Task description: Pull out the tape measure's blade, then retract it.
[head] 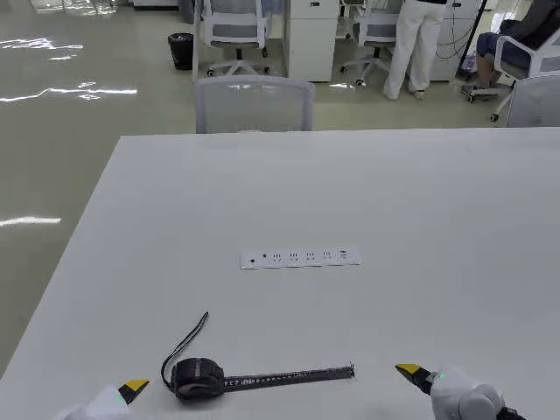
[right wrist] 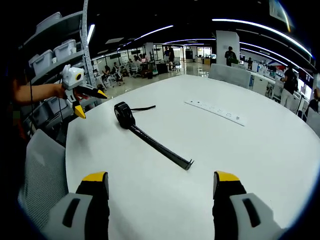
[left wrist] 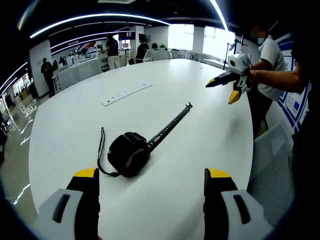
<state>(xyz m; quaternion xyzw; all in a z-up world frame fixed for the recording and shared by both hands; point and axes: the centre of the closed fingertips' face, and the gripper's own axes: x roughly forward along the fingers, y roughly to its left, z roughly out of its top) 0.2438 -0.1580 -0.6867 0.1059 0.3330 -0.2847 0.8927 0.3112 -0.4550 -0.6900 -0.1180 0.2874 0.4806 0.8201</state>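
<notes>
My left gripper [left wrist: 151, 173] and right gripper [right wrist: 162, 176] both gape, holding nothing. Tape measure [head: 197, 378] lies on the table [head: 350, 192] between them, blade [head: 289, 377] pulled out.

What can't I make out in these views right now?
1. Markings on the blade: too small in the head view, blurred in both gripper views.
2. Lock switch on the tape measure case: dark and too small in all three views.
3. The left gripper and right gripper: mostly cut off by the head view's bottom edge.
</notes>
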